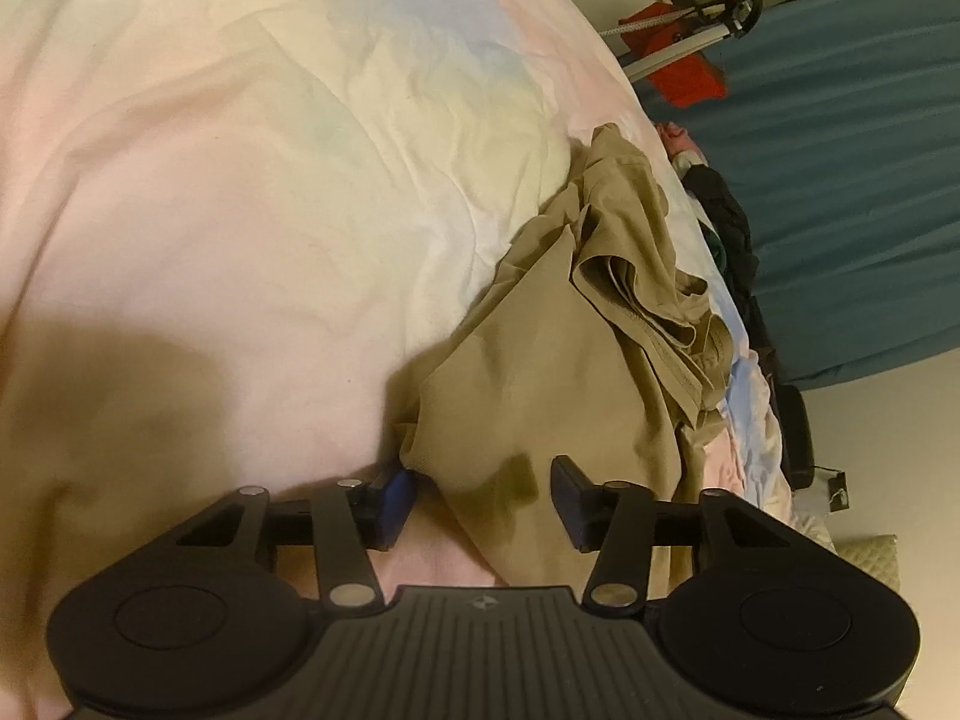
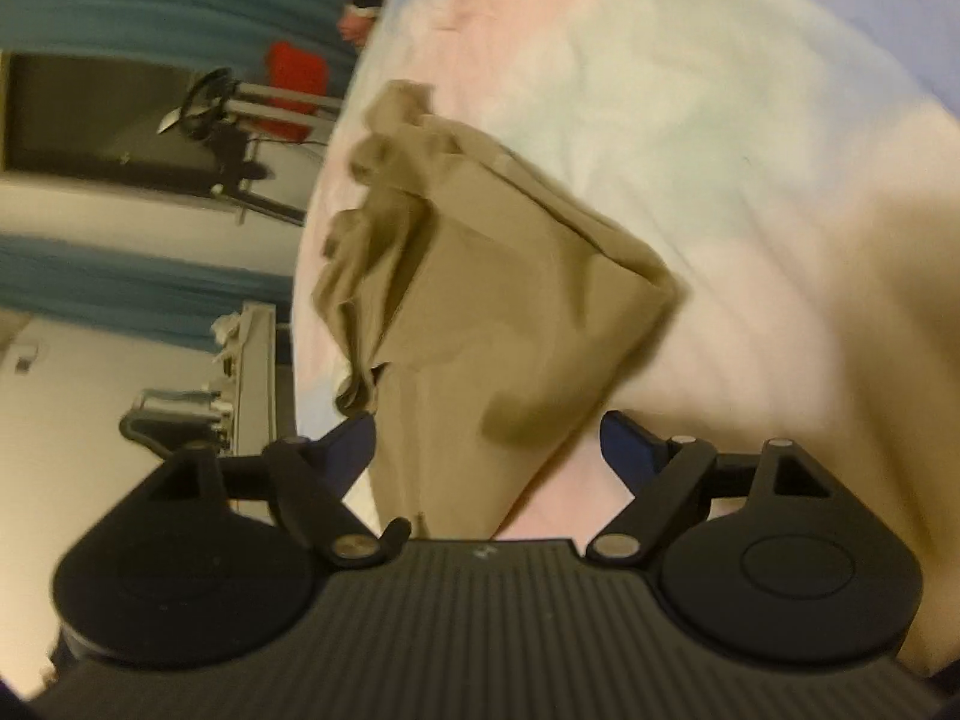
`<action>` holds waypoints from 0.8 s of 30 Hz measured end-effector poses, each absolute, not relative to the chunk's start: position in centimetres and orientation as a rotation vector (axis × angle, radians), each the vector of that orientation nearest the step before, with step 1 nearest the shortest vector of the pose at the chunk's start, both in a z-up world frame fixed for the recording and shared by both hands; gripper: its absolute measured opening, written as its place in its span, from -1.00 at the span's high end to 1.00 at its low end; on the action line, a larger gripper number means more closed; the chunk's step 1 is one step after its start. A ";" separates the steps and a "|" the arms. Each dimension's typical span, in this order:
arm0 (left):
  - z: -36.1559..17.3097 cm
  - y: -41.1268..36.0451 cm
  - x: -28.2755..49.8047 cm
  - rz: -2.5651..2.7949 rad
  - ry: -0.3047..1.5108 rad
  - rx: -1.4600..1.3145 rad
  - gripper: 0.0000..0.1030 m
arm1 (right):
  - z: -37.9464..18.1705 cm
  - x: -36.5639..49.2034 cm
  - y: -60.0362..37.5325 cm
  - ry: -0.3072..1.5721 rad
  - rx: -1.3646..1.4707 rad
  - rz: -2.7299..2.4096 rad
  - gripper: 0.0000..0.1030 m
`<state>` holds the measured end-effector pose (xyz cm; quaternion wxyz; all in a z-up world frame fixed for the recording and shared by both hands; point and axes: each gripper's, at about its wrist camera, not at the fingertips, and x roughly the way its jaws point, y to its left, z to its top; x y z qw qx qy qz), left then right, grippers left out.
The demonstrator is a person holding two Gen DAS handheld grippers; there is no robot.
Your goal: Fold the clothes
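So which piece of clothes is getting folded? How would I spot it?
Look at the big bed with the pale pastel sheet. Near its edge lies a tan garment, partly folded flat with a crumpled bunch at the far end. It is the only tan cloth there; the dark clothes pile beside it is black and off by the blue curtain.

Each wrist camera looked forward and downward along its own fingers, close above the pastel bedsheet [image 1: 252, 192]. Both views shared the tan garment [image 1: 540, 372] just ahead and teal curtains [image 1: 852, 192] far off.
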<state>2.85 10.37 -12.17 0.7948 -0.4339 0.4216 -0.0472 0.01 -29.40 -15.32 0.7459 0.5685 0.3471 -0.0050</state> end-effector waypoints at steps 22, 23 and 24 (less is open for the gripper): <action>-0.9 12.4 -7.8 -0.268 0.570 -0.864 0.87 | -4.8 -6.3 -29.4 0.506 0.966 0.114 0.81; -0.6 12.5 -9.0 -0.273 0.571 -0.881 0.87 | -4.5 -7.7 -29.3 0.497 0.959 0.119 0.81; -0.4 12.7 -10.4 -0.275 0.571 -0.891 0.87 | -4.2 -9.2 -29.1 0.487 0.953 0.123 0.81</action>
